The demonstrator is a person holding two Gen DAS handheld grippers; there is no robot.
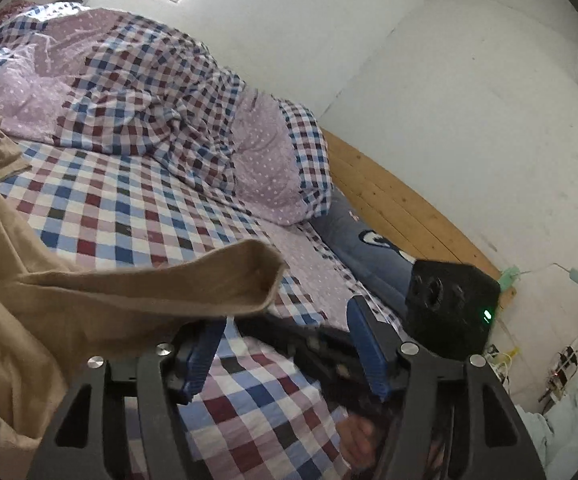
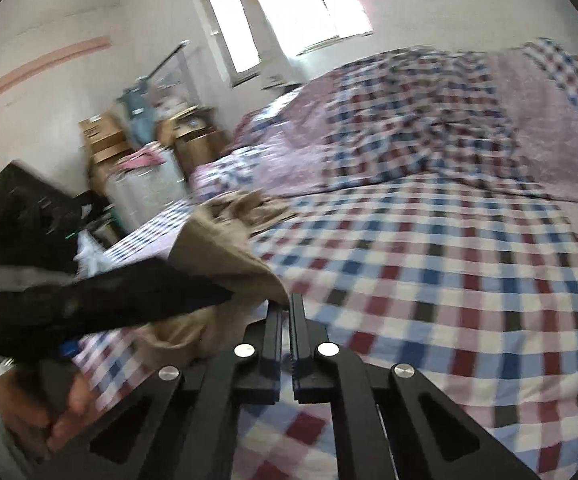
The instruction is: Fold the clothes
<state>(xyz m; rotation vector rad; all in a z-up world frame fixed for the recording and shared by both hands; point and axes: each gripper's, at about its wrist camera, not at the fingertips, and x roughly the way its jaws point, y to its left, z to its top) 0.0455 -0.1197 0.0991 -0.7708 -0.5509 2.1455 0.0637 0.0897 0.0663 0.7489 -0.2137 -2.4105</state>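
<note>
A beige garment hangs bunched at the left of the left wrist view, and one hemmed end reaches out over the checked bedsheet. My left gripper is open, its blue pads wide apart; the hem lies over the left pad's tip. In the right wrist view my right gripper is shut on a corner of the beige garment. The left gripper's blurred black body crosses that view at the left, with a hand below it. The right gripper's camera block is close on the right.
A rumpled checked and lilac quilt is heaped at the far side of the bed. A blue pillow lies against the wooden headboard. Cardboard boxes and clutter stand by the window wall beyond the bed's left edge.
</note>
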